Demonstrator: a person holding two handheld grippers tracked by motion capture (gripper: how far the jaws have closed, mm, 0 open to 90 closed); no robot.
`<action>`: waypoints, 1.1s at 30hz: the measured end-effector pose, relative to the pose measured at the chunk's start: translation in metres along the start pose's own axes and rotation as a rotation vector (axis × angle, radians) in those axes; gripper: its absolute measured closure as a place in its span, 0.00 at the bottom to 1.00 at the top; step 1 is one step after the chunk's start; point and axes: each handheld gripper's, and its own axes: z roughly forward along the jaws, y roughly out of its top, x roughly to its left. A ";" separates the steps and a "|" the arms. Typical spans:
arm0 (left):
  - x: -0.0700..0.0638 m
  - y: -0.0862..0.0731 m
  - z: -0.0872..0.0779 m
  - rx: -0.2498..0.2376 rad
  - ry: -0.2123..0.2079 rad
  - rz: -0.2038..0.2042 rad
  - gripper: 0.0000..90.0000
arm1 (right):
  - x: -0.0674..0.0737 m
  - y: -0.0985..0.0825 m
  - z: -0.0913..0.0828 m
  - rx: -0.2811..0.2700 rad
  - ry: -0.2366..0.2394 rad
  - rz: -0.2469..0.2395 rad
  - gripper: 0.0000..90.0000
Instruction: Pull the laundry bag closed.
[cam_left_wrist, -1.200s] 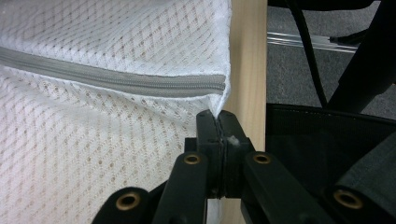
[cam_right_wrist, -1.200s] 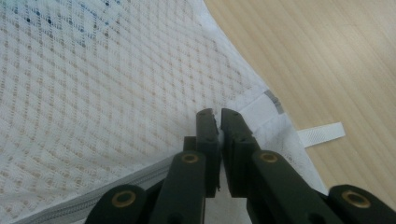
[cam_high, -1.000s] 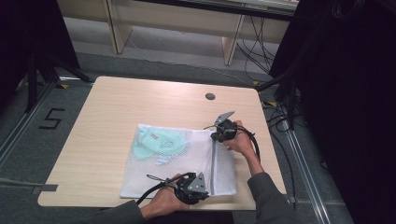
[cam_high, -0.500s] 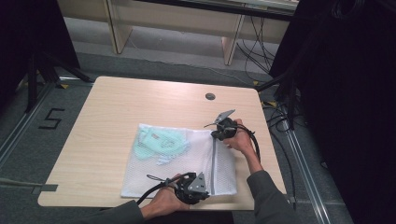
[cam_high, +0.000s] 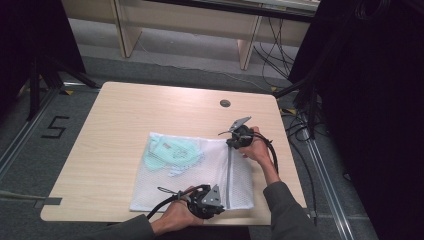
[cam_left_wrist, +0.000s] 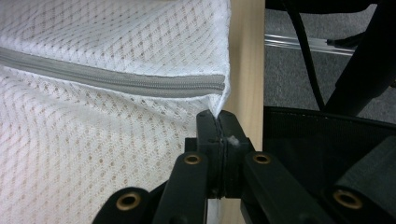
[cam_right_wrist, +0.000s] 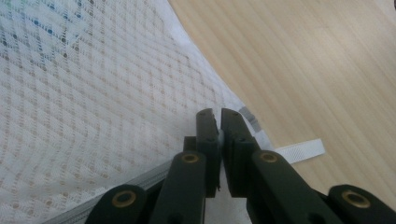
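A white mesh laundry bag (cam_high: 200, 175) lies flat on the wooden table (cam_high: 150, 110), with a mint green garment (cam_high: 170, 152) inside its far left part. A grey zipper (cam_high: 229, 175) runs along the bag's right side. My left gripper (cam_high: 223, 204) is at the zipper's near end by the table's front edge. In the left gripper view it (cam_left_wrist: 218, 117) is shut on the bag's hem just past the zipper (cam_left_wrist: 116, 79). My right gripper (cam_high: 231, 144) is at the zipper's far end. In the right gripper view it (cam_right_wrist: 217, 115) is pinched on the bag's edge (cam_right_wrist: 93, 93) there.
A white fabric tab (cam_right_wrist: 301, 150) sticks out from the bag's corner onto bare wood. A round cable hole (cam_high: 225, 103) sits at the table's back right. Black cables (cam_high: 272, 150) trail off the right edge. The table's front edge (cam_left_wrist: 245, 56) is right beside my left gripper.
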 end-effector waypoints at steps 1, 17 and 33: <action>0.000 0.000 0.001 0.003 0.004 0.006 0.99 | 0.000 0.000 0.000 -0.001 0.000 0.002 0.97; 0.011 0.003 0.000 -0.022 0.000 -0.060 0.84 | -0.005 0.002 0.004 -0.015 -0.091 0.033 0.82; 0.030 -0.007 -0.052 -0.076 0.069 -0.125 0.52 | 0.020 0.003 -0.033 -0.111 -0.063 0.201 0.53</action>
